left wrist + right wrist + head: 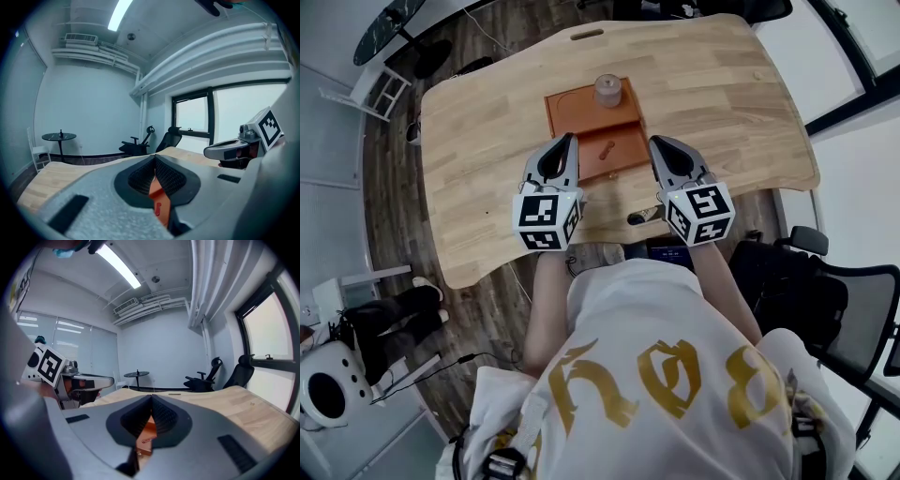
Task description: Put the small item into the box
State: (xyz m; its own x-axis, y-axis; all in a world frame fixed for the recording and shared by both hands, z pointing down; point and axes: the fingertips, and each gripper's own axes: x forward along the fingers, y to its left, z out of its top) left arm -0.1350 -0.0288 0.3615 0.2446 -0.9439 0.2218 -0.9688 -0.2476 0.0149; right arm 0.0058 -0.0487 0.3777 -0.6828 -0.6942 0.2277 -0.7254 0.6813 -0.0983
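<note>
An orange-brown box (572,105) lies flat on the wooden table (722,103), and a small round greyish item (607,90) stands on its far half. The near half (623,141) has a small knob-like piece on it. My left gripper (570,141) is at the box's near left edge and my right gripper (654,142) is at its near right edge. Both are shut with nothing between the jaws. In the left gripper view the left gripper (154,158) has its tips together, and the box (159,199) shows below them. The right gripper (151,397) looks the same, above the box (146,434).
The table's near edge runs just behind the grippers, against the person's body. A slot (587,35) is cut near the far edge. A round black side table (59,137) and office chairs (206,378) stand beyond the table. Another chair (839,300) is at the right.
</note>
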